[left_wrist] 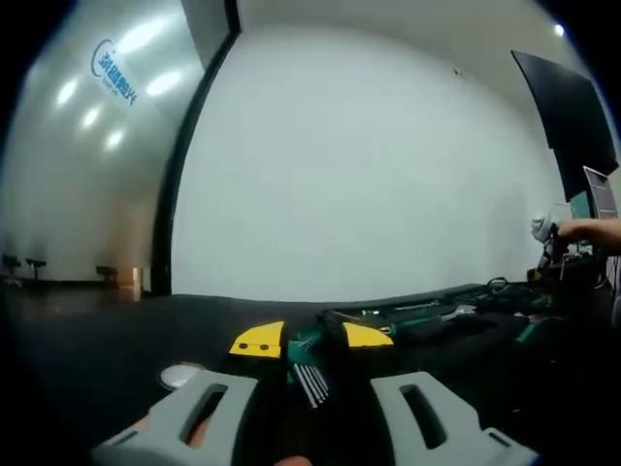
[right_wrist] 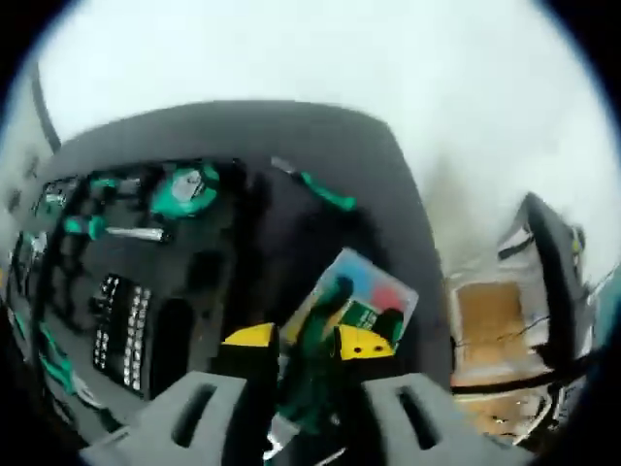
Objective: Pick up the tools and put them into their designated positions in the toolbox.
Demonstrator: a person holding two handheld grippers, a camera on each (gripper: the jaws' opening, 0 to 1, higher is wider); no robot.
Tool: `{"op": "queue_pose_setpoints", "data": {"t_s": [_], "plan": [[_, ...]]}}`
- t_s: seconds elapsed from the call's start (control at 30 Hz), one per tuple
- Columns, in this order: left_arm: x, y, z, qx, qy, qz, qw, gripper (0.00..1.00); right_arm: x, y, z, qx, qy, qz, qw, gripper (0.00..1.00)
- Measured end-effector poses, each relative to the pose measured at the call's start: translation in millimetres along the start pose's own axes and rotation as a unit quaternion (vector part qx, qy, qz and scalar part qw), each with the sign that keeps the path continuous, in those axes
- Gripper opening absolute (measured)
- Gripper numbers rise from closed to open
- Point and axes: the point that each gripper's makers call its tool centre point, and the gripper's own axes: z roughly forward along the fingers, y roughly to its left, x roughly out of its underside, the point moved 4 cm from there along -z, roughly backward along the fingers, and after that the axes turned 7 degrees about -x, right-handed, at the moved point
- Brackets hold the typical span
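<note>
Right gripper view: right gripper (right_wrist: pixel 307 342) jaws grip a green-handled tool (right_wrist: pixel 312 374) at lower centre, above the toolbox (right_wrist: pixel 209 267); next, its slot. Left gripper (left_wrist: pixel 310 342) jaws clamp hex keys (left_wrist: pixel 310 382) over the counter (left_wrist: pixel 116 325)

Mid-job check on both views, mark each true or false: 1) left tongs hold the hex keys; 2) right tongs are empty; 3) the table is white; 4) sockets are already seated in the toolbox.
1) True. The left tongs are shut on the hex key set, with the keys fanning down between them.
2) False. The right tongs grip a green-handled tool.
3) False. The table is black.
4) True. A row of sockets sits in the toolbox foam.
</note>
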Motion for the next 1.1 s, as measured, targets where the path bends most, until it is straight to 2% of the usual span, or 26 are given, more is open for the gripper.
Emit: {"op": "queue_pose_setpoints", "data": {"t_s": [0.03,0.07,0.17,0.23,0.27,0.33,0.37,0.43,0.57,0.63,0.67,0.7,0.73,0.77,0.8,0.87,0.9,0.93,0.97,1.0,1.03,1.07,1.1], "plan": [[-0.1,-0.3,-0.1,0.0,0.0,0.0,1.0,0.21,9.0,-0.2,-8.2,-0.014,0.02,-0.002,0.9997,0.08],[0.2,-0.5,0.1,0.0,0.0,0.001,1.0,0.21,12.0,2.9,-9.8,-0.029,0.021,-0.001,0.9994,0.07],[0.0,-0.8,0.0,0.0,0.0,0.0,1.0,0.21,8.3,0.8,-17.9,-0.041,-0.03,0.009,0.9987,0.07],[-0.2,-1.4,0.3,0.0,-0.001,-0.001,1.0,0.21,3.0,1.2,-27.8,-0.078,-0.078,0.029,0.9935,0.07],[-0.3,-1.5,0.4,0.001,-0.001,-0.001,1.0,0.21,-0.4,4.3,-36.9,-0.107,-0.106,0.038,0.9879,0.07],[-0.3,-1.4,0.5,0.001,-0.001,-0.001,1.0,0.21,-1.4,10.3,-48.9,-0.142,-0.145,0.051,0.9778,0.07],[-0.2,-1.4,0.6,0.001,-0.001,0.0,1.0,0.21,2.5,16.6,-56.5,-0.17,-0.161,0.056,0.9706,0.07],[0.0,-1.6,0.6,0.001,0.0,0.001,1.0,0.21,4.7,26.1,-67.6,-0.2,-0.177,0.053,0.9622,0.07],[0.5,-2.4,0.5,0.0,0.002,0.004,1.0,0.21,1.5,41.1,-95.2,-0.162,-0.218,-0.025,0.962,0.07],[0.6,-2.7,0.3,-0.001,0.003,0.005,1.0,0.21,-2.6,52.3,-108.5,-0.146,-0.249,-0.058,0.9557,0.07],[0.7,-2.8,0.3,-0.002,0.003,0.006,1.0,0.21,-5.7,62.0,-116.2,-0.142,-0.267,-0.09,0.949,0.07],[0.8,-3.6,0.0,-0.002,0.004,0.007,1.0,0.21,-5.3,69.0,-119.5,-0.141,-0.273,-0.105,0.9459,0.07],[0.9,-4.1,-0.1,-0.002,0.004,0.008,1.0,0.21,-5.0,75.2,-121.8,-0.141,-0.269,-0.12,0.9453,0.08],[1.2,-4.1,0.0,-0.002,0.005,0.008,1.0,0.21,-2.2,87.2,-124.0,-0.136,-0.264,-0.161,0.9411,0.08],[1.8,-3.3,0.4,-0.003,0.006,0.009,0.9999,0.21,-3.0,94.1,-126.9,-0.128,-0.276,-0.182,0.9351,0.07],[2.7,-2.6,0.9,-0.003,0.007,0.01,0.9999,0.21,4.0,118.7,-129.5,-0.155,-0.262,-0.196,0.9322,0.07],[2.9,-2.5,1.1,-0.003,0.007,0.011,0.9999,0.21,8.0,130.2,-129.3,-0.173,-0.251,-0.218,0.9271,0.07],[2.8,-2.9,0.9,-0.002,0.007,0.012,0.9999,0.21,11.6,142.5,-127.9,-0.177,-0.252,-0.245,0.9192,0.07],[2.8,-3.1,0.7,-0.002,0.007,0.012,0.9999,0.21,17.7,169.1,-122.3,-0.19,-0.26,-0.302,0.8975,0.07],[2.7,-2.9,0.9,-0.002,0.007,0.012,0.9999,0.21,19.7,176.3,-120.5,-0.194,-0.258,-0.321,0.8904,0.07],[2.7,-2.6,1.0,-0.002,0.006,0.012,0.9999,0.21,30.5,192.7,-111.3,-0.202,-0.223,-0.357,0.8845,0.08],[2.7,-2.4,1.1,-0.002,0.006,0.012,0.9999,0.21,42.0,199.9,-106.4,-0.211,-0.194,-0.366,0.8853,0.08],[2.7,-2.5,1.2,-0.002,0.006,0.01,0.9999,0.21,50.9,210.6,-100.6,-0.227,-0.175,-0.39,0.8749,0.09]]}}
